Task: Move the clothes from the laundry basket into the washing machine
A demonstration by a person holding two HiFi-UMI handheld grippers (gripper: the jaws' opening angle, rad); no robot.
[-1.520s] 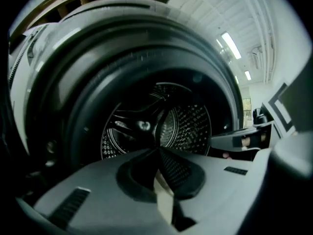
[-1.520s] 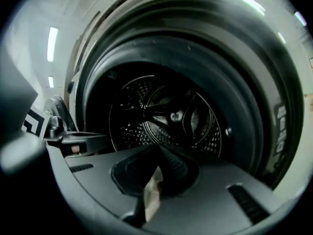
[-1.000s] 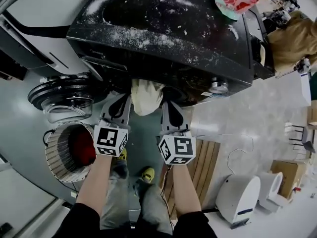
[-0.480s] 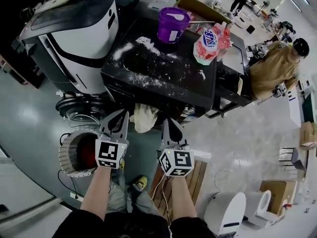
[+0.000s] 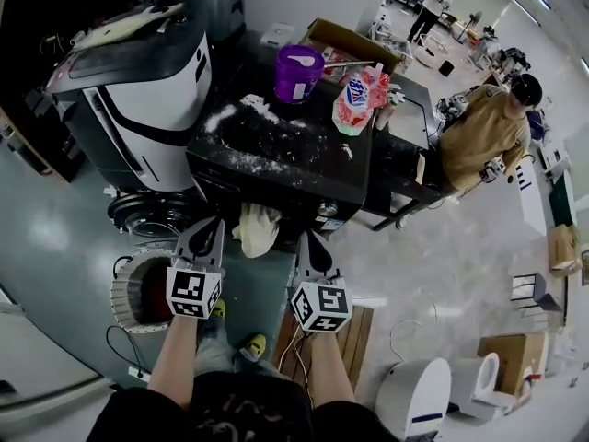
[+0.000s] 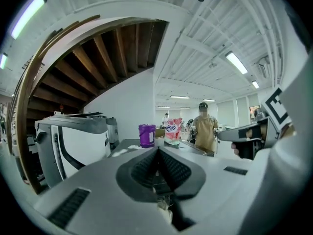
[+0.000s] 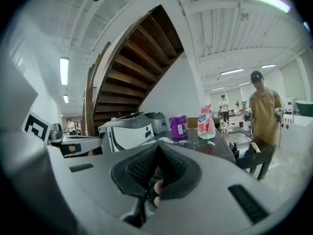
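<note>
Left claw (image 6: 157, 153): clenched, pads together, nothing gripped. Right claw (image 7: 158, 151): likewise clenched and empty. Both point roughly level at the washing machine (image 5: 276, 155).

Cream cloth (image 5: 257, 230) hangs out of the machine's mouth, between the claws: at 1 o'clock of the left, 11 o'clock of the right, touching neither. Basket (image 5: 122, 291) stands at 8 o'clock of the left claw, a red garment (image 5: 152, 288) inside it.

Judgement: load not seated. Best to nudge the dangling cloth fully inside with a clenched tip before the next fetch, or it may slip out or catch in the door (image 5: 143, 212). Spread the jaws only above the basket, then pinch the red garment mid-bulk.

Versus a second ago: both claws have risen; the view is higher and wider, showing the machine's top; the cloth hangs as before.
</note>
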